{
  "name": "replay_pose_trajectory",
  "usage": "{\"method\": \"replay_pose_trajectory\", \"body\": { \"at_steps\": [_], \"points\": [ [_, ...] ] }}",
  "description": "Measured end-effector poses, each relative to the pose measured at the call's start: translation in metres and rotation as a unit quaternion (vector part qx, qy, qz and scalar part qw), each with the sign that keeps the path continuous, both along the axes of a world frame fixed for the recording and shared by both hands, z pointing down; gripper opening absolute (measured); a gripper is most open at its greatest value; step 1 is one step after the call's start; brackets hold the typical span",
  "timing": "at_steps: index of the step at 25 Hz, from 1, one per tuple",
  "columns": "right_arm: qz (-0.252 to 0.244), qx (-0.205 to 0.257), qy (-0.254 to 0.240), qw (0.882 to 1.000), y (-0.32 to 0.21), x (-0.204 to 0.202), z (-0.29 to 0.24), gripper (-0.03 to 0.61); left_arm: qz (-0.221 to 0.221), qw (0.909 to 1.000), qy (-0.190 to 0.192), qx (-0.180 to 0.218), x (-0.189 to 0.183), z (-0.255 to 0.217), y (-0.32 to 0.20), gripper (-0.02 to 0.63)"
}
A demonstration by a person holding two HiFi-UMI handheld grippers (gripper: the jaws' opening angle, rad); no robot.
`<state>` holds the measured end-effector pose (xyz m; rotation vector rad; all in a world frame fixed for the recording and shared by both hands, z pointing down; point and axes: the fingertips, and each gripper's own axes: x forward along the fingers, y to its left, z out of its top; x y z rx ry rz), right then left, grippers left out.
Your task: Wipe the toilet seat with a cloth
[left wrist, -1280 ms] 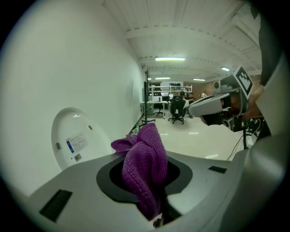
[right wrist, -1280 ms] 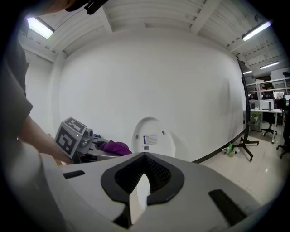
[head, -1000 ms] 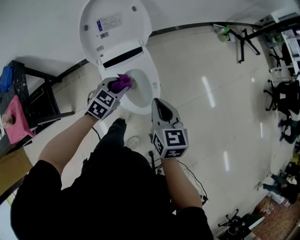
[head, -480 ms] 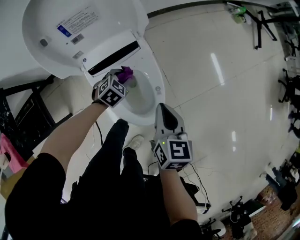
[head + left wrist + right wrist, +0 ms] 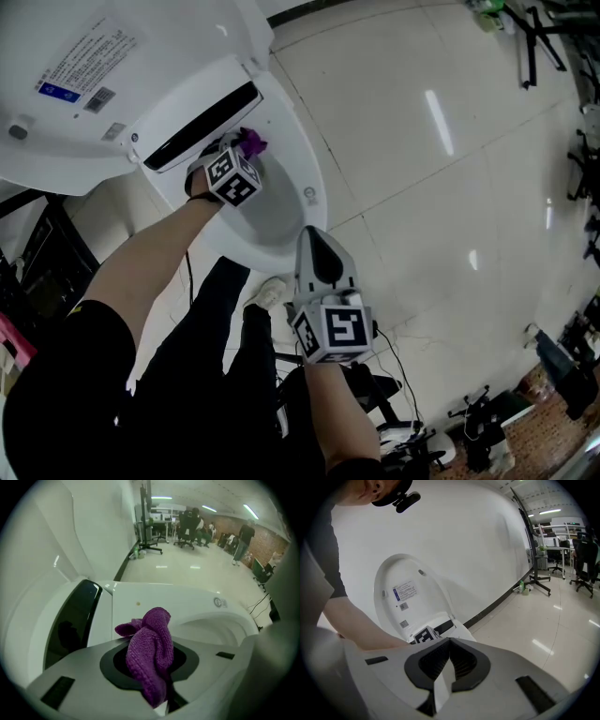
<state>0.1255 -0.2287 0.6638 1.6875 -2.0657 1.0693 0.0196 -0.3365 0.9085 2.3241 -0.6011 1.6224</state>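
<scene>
The white toilet seat (image 5: 307,161) rings the bowl, and its lid (image 5: 84,84) stands raised at the upper left. My left gripper (image 5: 246,153) is shut on a purple cloth (image 5: 252,142), at the back of the seat beside the dark hinge strip (image 5: 199,126). In the left gripper view the purple cloth (image 5: 152,651) bulges from the shut left gripper (image 5: 157,670), with the seat (image 5: 187,603) just beyond it. My right gripper (image 5: 314,236) hangs shut and empty over the bowl's front rim. The right gripper (image 5: 449,641) points toward the raised lid (image 5: 410,597).
Glossy tiled floor (image 5: 441,187) spreads to the right. Black stands and chairs (image 5: 553,37) sit at the far upper right. Cables (image 5: 398,352) trail on the floor near a shoe (image 5: 270,292). A dark rack (image 5: 37,253) stands left of the toilet.
My left gripper has carried the cloth from the seat's left side back to the hinge. The head view has closed in on the toilet. The right gripper stays shut near the front.
</scene>
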Motion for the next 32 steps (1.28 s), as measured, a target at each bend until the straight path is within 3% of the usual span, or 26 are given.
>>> {"method": "replay_pose_trajectory", "body": {
  "at_steps": [5, 16, 19, 24, 32],
  "points": [
    [0.011, 0.006, -0.007, 1.000, -0.002, 0.006, 0.009, 0.017, 0.009, 0.9995, -0.007, 0.030, 0.006, 0.005, -0.012, 0.094],
    [0.034, 0.005, -0.003, 0.999, -0.002, 0.028, 0.009, 0.017, -0.007, 0.9969, 0.033, 0.071, 0.052, -0.016, -0.066, 0.093],
    [0.046, 0.009, 0.003, 0.999, 0.001, 0.038, 0.005, 0.017, -0.014, 0.9942, 0.064, 0.085, 0.066, -0.025, -0.077, 0.094],
    [0.052, 0.013, 0.008, 0.999, 0.011, 0.044, -0.007, 0.017, -0.008, 0.9847, 0.131, 0.114, 0.086, -0.065, -0.081, 0.094],
    [0.035, 0.055, 0.021, 0.998, 0.033, 0.037, -0.071, 0.017, -0.025, 0.9726, 0.169, 0.157, 0.056, -0.158, -0.042, 0.094]
  ]
}}
